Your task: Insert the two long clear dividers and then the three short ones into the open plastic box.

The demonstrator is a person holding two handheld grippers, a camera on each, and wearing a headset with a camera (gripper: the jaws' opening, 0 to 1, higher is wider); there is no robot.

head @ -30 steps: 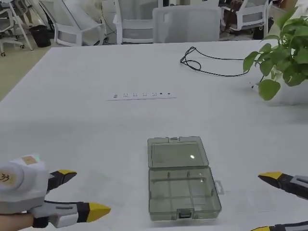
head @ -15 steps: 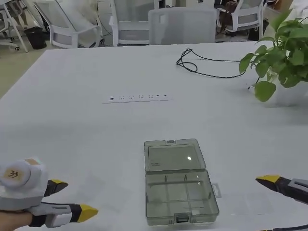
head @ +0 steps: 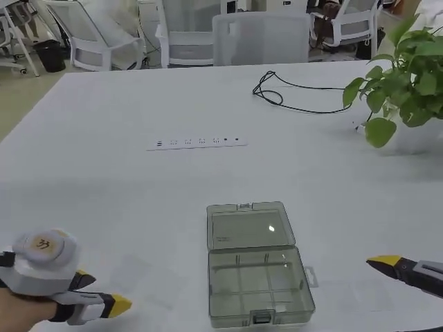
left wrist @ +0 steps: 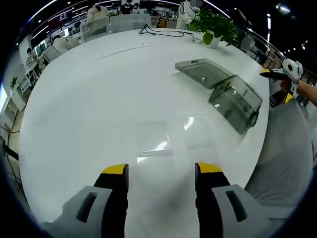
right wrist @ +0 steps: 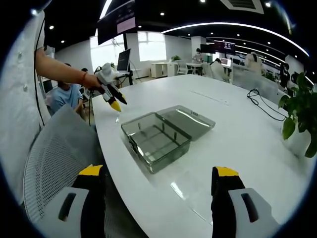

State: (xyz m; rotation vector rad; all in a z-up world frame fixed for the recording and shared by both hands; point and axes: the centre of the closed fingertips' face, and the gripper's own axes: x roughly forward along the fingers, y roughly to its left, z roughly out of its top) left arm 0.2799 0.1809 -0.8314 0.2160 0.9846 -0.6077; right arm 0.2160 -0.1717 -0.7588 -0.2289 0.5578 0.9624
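Note:
The smoky clear plastic box (head: 259, 287) lies open near the table's front edge, its lid (head: 249, 225) folded flat behind it. It also shows in the left gripper view as box (left wrist: 235, 101) and in the right gripper view as box (right wrist: 156, 139). Faint clear dividers (left wrist: 154, 141) lie flat on the table just ahead of my left gripper (left wrist: 162, 170), which is open and holds nothing. More clear dividers (right wrist: 190, 191) lie right of the box, in front of my open right gripper (right wrist: 158, 171). In the head view the left gripper (head: 102, 291) is at lower left and the right one's fingertip (head: 385, 263) at lower right.
A white power strip (head: 197, 142) lies mid-table and a black cable (head: 291, 93) curls beyond it. A potted plant (head: 405, 76) stands at the far right. A mesh chair back (right wrist: 59, 148) sits close to the near table edge. Office chairs line the far side.
My left gripper has drawn back toward the lower left, away from the box. The right gripper has sunk a little lower in view. The box has stayed put.

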